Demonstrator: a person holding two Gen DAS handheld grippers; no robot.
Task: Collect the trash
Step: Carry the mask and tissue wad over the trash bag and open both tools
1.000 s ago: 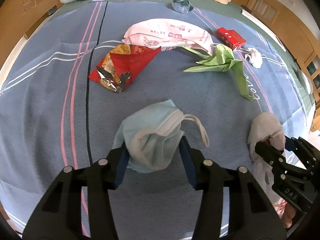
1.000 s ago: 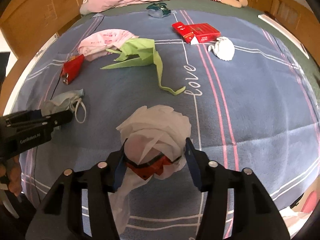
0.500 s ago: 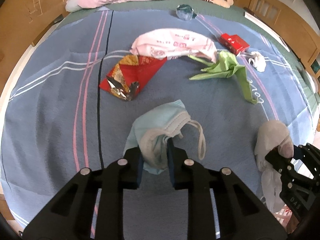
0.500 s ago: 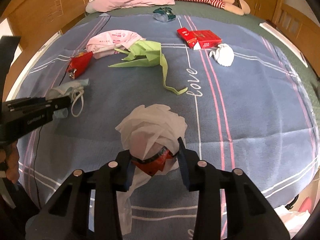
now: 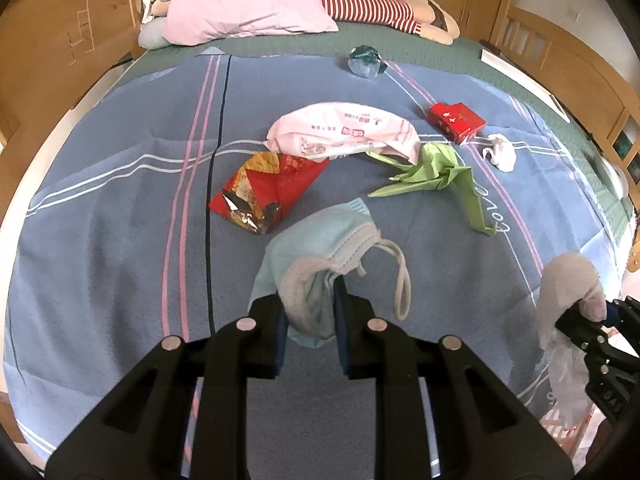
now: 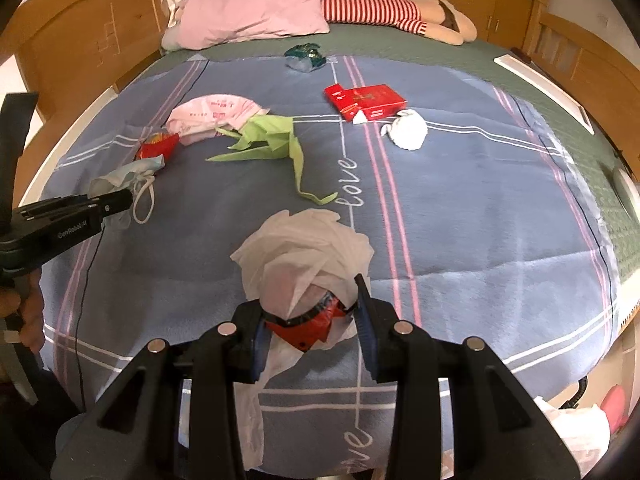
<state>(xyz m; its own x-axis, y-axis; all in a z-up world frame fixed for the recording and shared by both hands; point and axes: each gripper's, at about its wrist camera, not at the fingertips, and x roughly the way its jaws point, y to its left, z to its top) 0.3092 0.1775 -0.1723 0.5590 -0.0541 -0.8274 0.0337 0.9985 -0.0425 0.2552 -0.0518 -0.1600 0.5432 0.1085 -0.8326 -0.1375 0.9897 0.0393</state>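
— What did each hand have?

— My left gripper (image 5: pixel 308 316) was clenched on a soft, pleated pale-blue face mask (image 5: pixel 320 248), its elastic loop dangling over the blue striped blanket (image 5: pixel 120 240). My right gripper (image 6: pixel 310 320) pinched a crumpled white tissue wad (image 6: pixel 304 248) wrapped round something red, mostly hidden.

— Any writing?

— "love" stitched on the blanket; the glossy red snack packet (image 5: pixel 272 188) and pink plastic bag (image 5: pixel 344 132) bore print too small to read.

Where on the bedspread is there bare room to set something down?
Free: the wide stretch right of the pink stripes, below the crumpled tissue; also left of the red snack bag. Crowded: the middle band from pink plastic bag through green paper to red box.
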